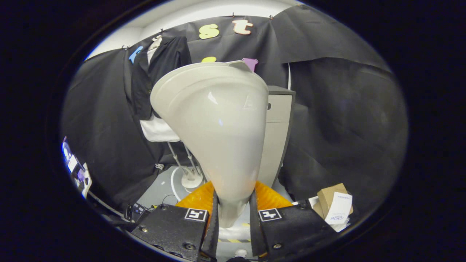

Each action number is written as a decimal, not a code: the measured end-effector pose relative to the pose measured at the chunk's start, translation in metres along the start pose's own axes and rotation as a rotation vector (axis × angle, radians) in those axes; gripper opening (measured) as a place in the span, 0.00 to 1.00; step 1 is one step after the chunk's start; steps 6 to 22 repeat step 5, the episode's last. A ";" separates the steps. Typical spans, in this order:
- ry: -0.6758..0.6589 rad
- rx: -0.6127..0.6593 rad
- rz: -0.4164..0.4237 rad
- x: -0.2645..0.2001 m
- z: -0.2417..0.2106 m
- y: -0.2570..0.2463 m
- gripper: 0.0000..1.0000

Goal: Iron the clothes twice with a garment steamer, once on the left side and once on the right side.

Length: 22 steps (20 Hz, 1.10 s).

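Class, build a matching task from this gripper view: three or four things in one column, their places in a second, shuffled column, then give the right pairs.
Things:
1. steamer head
2. dark garment
3. cardboard box
4. grey cabinet

Places:
A. hanging on the booth wall, beyond the fingers
B. on the floor beside the right finger
C. its neck held between the two fingers of the gripper
D. standing just behind the steamer head

Pairs: 1-C, 2-A, 3-B, 4-D
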State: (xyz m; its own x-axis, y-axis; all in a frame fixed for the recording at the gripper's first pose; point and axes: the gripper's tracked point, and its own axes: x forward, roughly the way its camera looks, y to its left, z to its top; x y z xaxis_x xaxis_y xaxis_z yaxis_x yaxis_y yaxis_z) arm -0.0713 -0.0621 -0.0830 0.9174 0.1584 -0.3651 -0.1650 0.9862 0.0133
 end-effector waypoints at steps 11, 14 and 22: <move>0.018 0.001 0.000 0.003 -0.004 -0.005 0.38; 0.018 0.001 0.000 0.003 -0.004 -0.005 0.38; 0.018 0.001 0.000 0.003 -0.004 -0.005 0.38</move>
